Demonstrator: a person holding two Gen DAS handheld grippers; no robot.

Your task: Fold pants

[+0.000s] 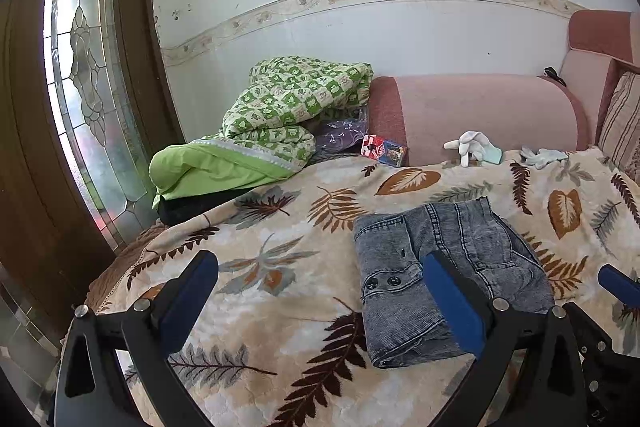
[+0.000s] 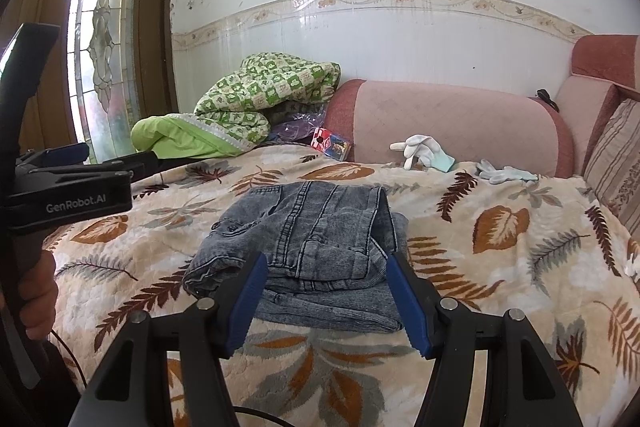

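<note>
The grey denim pants [image 2: 316, 235] lie folded into a compact stack on the leaf-patterned blanket [image 2: 500, 227]. My right gripper [image 2: 327, 261] hovers at the stack's near edge, open, with its blue pads either side of the denim and not pressing it. In the left wrist view the pants [image 1: 472, 251] lie to the right. My left gripper [image 1: 320, 261] is wide open over bare blanket [image 1: 280, 227], its right finger [image 1: 452, 303] in front of the pants' left part. One blue finger [image 1: 616, 285] of the right gripper shows at the far right.
A green quilt [image 1: 280, 115] is heaped at the back left beside a pink sofa arm [image 1: 480, 111]. A small colourful box [image 1: 384, 151] and white gloves [image 1: 472, 147] lie at the back. A striped cushion [image 2: 616, 163] stands on the right. A hand [image 2: 36, 291] holds the left gripper's body [image 2: 68, 199].
</note>
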